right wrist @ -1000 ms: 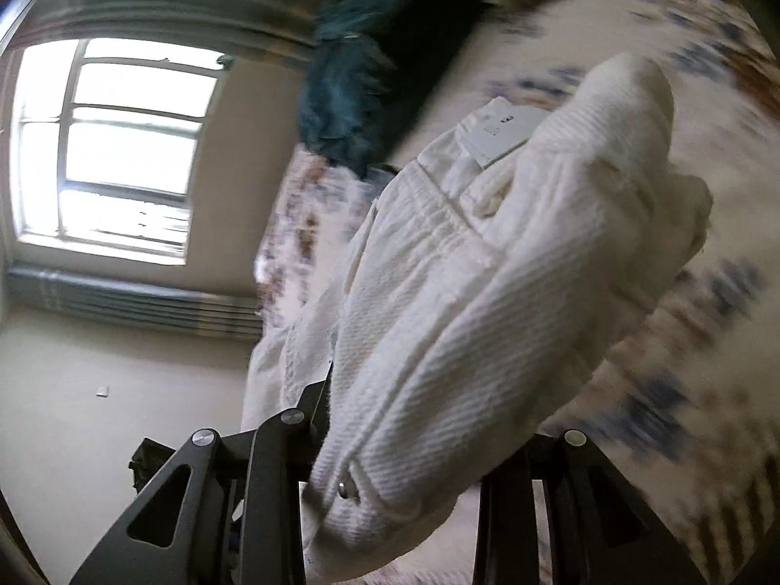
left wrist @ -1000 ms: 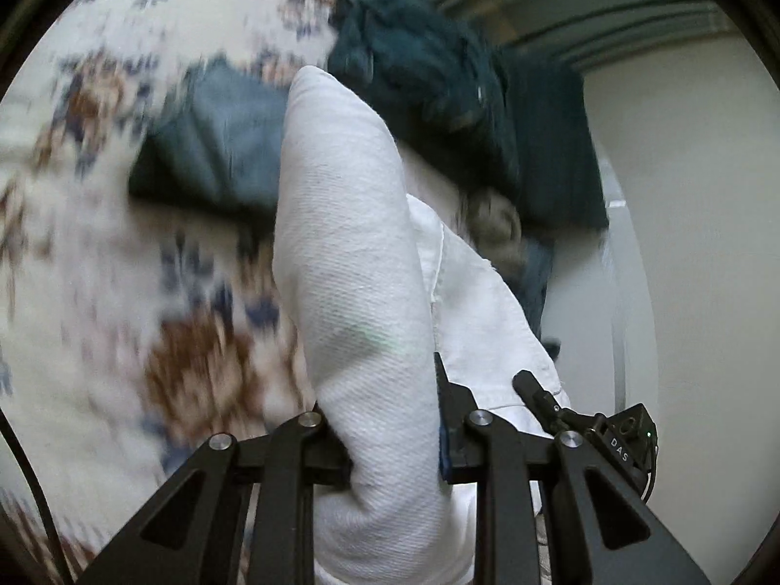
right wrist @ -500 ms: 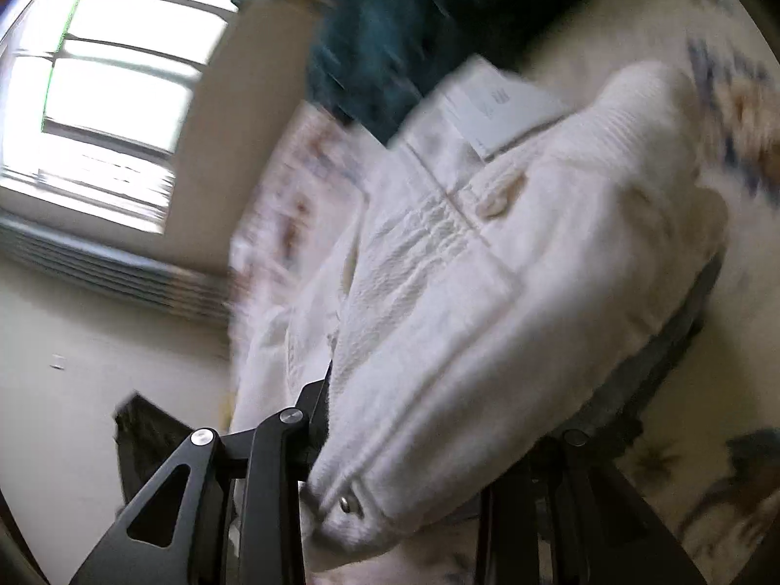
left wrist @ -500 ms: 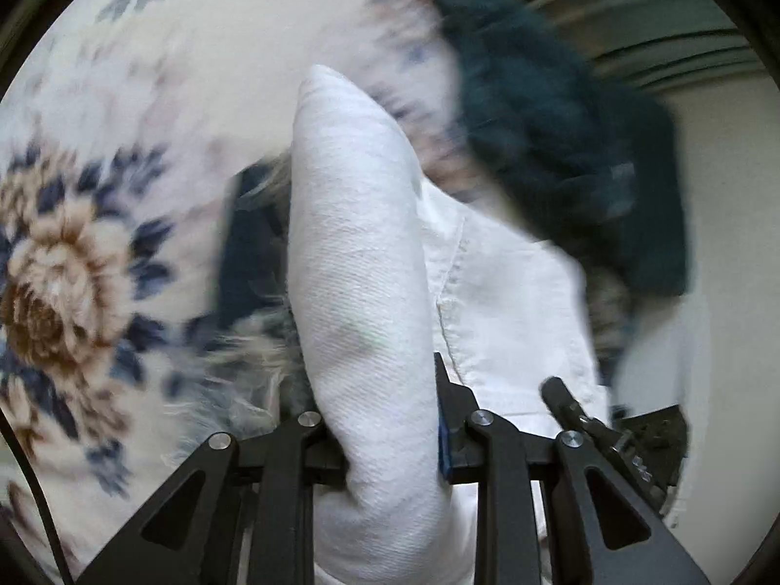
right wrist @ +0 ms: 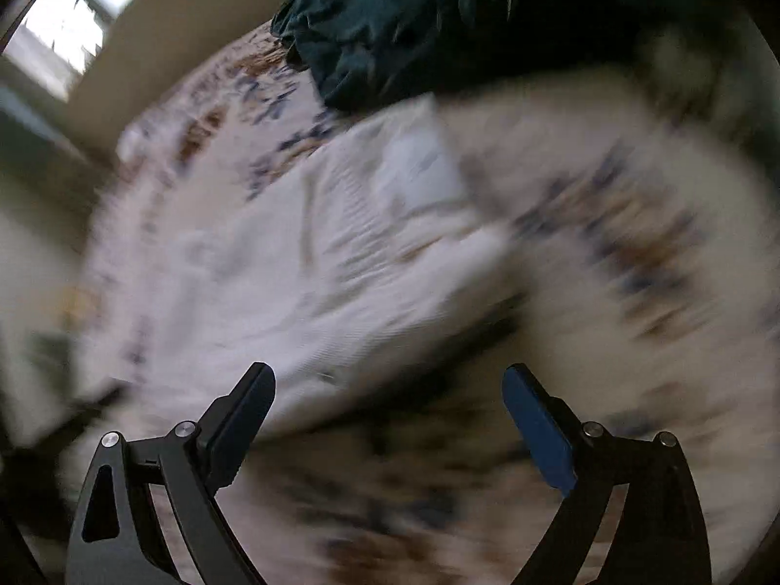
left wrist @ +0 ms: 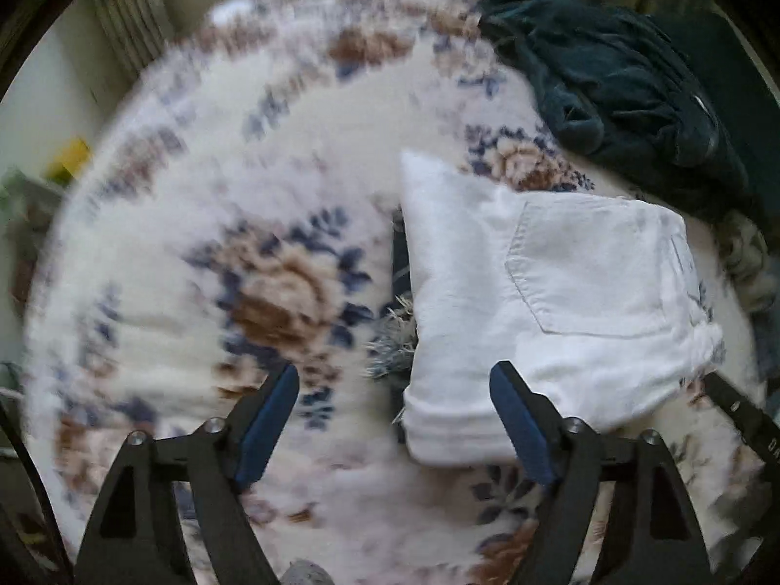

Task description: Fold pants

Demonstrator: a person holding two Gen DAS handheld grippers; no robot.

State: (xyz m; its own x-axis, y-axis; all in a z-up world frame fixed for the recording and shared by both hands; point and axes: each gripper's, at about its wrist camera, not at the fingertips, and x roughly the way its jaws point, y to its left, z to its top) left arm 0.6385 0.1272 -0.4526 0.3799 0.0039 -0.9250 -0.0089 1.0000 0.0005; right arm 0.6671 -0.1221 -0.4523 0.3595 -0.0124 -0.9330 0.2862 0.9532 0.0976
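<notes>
The white pants [left wrist: 546, 302] lie folded on the flowered blanket [left wrist: 204, 253], back pocket up, on top of a frayed blue garment [left wrist: 397, 341] that peeks out at their left edge. My left gripper [left wrist: 395, 390] points steeply down with its jaws opening; the near corner of the pants lies between the fingers but the pads do not press it. In the blurred right wrist view the white pants [right wrist: 341, 253] rest on the blanket ahead of my right gripper [right wrist: 390, 390], whose jaws are opening with no cloth gripped.
A heap of dark teal clothes [left wrist: 619, 83] lies at the far right of the bed, also seen as dark teal clothes [right wrist: 414, 19] beyond the pants. A wall and window [right wrist: 63, 24] lie past the bed's edge. The tip of the other gripper [left wrist: 741, 414] shows at right.
Both grippers were shut on the white pants and carried them sideways and down. Now both have let go and stand wide, and the pants lie flat on the blanket.
</notes>
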